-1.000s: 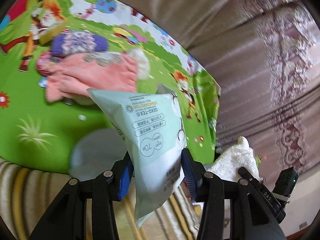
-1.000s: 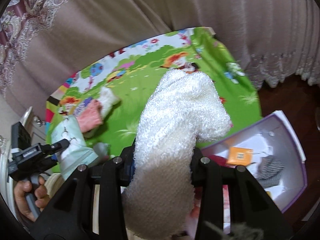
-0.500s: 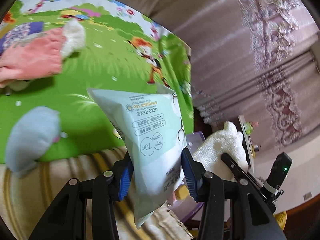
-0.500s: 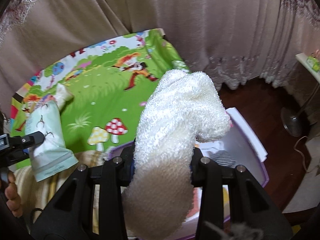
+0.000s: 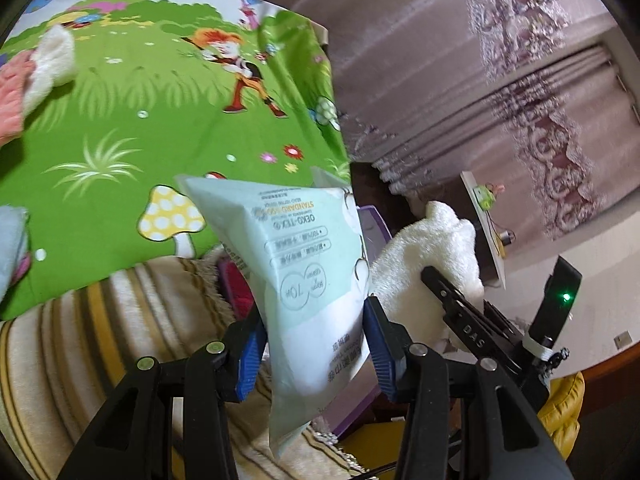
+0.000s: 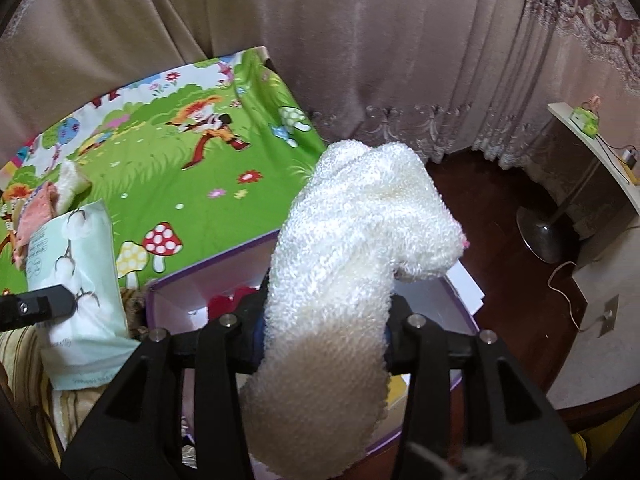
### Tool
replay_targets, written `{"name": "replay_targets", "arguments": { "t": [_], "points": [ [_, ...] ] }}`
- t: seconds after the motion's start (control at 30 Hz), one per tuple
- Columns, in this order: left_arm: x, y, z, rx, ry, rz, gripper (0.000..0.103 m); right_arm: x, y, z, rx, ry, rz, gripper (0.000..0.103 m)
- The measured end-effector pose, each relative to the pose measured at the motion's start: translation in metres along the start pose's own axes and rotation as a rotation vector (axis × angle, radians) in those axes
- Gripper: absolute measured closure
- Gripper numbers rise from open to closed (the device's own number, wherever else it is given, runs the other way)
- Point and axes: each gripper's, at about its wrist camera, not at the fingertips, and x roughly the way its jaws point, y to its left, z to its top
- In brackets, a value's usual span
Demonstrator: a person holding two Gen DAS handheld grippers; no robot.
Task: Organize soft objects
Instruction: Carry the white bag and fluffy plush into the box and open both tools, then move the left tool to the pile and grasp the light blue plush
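Since a second ago both hands have swung away from the pile of soft things toward the purple box point(image 6: 460, 304); the pink cloth point(image 5: 10, 100) that sat in the middle of the left wrist view is now at its far left edge, and the box that was off to the right of the right wrist view is now right under the towel. The left gripper point(image 5: 314, 344) holds a pale green soft pack point(image 5: 304, 264) between its blue pads point(image 5: 250, 354), which press on both sides of it about halfway shut. The pack sticks up past the jaws, and its print is upside down: "OEKO-TEX" and "STANDARD 100" can be read, then "70" in a ring, and small writing too blurry to read. Cotton balls are drawn on the pack. The right gripper point(image 6: 324, 332) has a fluffy white towel point(image 6: 360, 240) between its jaws, and the jaws are opening; the towel is so thick that it hides the pads, so I cannot tell if they still press on it. The towel hangs over the open box, which has something red point(image 6: 232, 304) inside. The letters "DAS" show on the side of the right gripper in the left wrist view. Behind lies a green play mat point(image 6: 160, 168) with mushrooms and cartoon children, beside long brown curtains point(image 6: 360, 40).
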Motion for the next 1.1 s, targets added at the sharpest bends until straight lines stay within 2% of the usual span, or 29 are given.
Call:
{"name": "replay_targets", "arguments": {
  "t": [0.07,0.2,0.37,1.1],
  "points": [
    [0.005,-0.003,0.002,0.008,0.009,-0.01,0.054,0.001,-0.003,0.0,0.007,0.002,-0.018,0.051],
    [0.011,-0.009,0.002,0.027,0.037,-0.036,0.047,0.002,-0.007,0.0,0.02,0.005,-0.045,0.042],
    [0.011,-0.009,-0.001,0.03,0.042,-0.035,0.046,0.0,-0.009,0.001,0.033,-0.006,-0.05,0.033],
    [-0.012,0.016,0.004,-0.018,-0.012,0.001,0.046,-0.006,0.007,0.004,0.003,-0.018,-0.049,0.028]
  ]
}}
